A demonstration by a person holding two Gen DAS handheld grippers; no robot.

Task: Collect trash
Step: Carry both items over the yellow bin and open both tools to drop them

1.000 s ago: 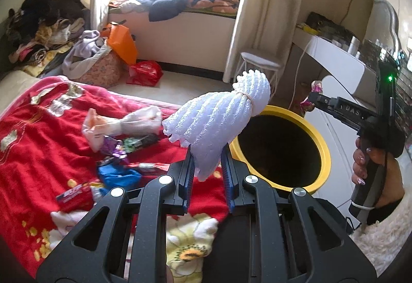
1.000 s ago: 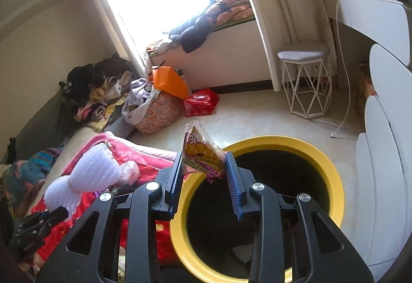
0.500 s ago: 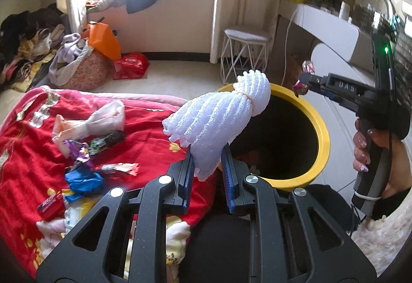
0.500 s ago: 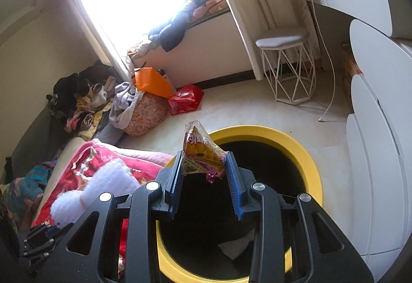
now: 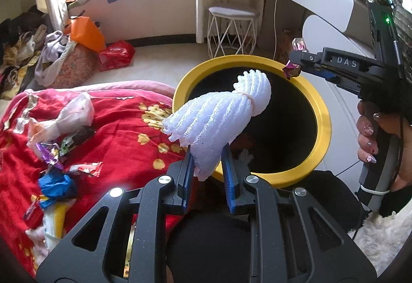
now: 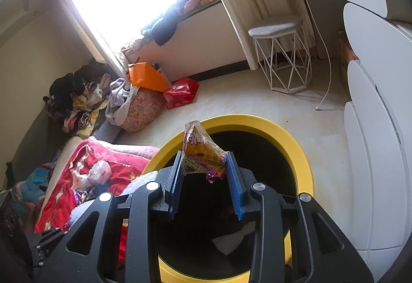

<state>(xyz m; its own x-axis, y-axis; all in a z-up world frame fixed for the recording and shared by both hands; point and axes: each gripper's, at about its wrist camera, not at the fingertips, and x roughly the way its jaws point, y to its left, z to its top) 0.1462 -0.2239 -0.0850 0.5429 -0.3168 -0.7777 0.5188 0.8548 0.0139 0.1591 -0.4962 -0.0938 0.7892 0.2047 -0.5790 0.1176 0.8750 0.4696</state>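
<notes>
Both grippers' jaws clamped, angled downward

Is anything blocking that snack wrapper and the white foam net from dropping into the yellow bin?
Nothing visible does. The orange snack wrapper in the right tool hangs over the open mouth of the yellow-rimmed round bin. The white foam net in the left tool leans over the rim, no lid in between.

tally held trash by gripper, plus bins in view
White foam fruit net, in left gripper: 1
Orange crinkly snack wrapper, in right gripper: 1
Yellow-rimmed black bin: 1
Total: 3
</notes>
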